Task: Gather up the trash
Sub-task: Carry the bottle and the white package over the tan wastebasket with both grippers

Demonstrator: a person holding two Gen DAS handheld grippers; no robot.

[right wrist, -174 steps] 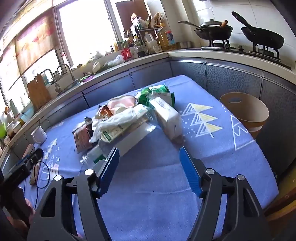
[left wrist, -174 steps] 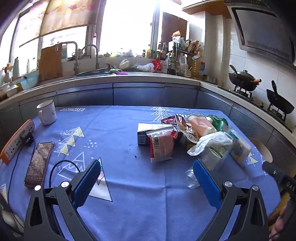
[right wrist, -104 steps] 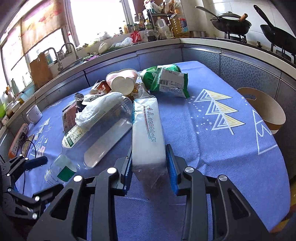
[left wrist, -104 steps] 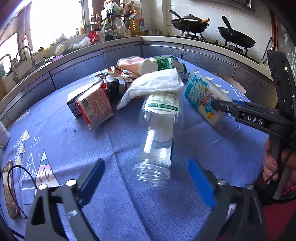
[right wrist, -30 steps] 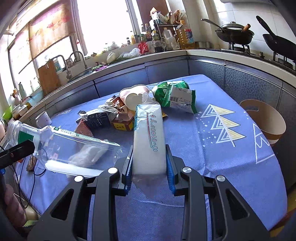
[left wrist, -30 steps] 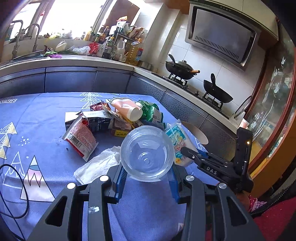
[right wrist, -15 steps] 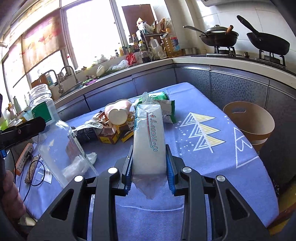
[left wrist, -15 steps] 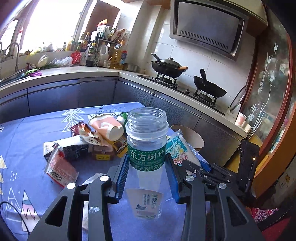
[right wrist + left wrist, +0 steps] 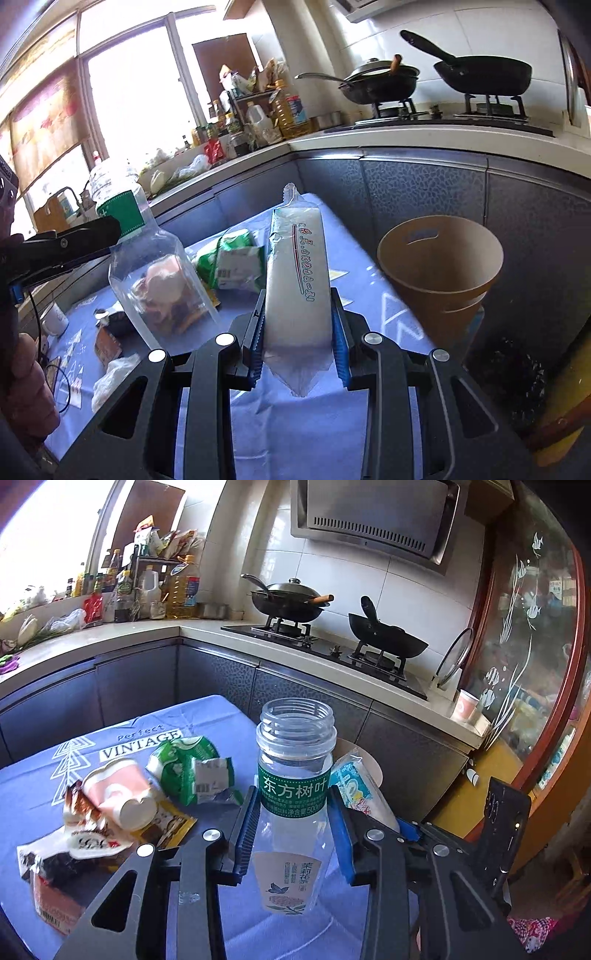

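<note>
Only right wrist shows bin point(image 9: 439, 258) whole.

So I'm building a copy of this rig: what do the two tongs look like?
Both match: the left tongs and right tongs have black angular frames with cut-out windows, round silver bolt heads at the joints, and blue ribbed pads on the inner faces. Seen from the right camera, a bare hand grips the left handle; no sleeve shows.
</note>
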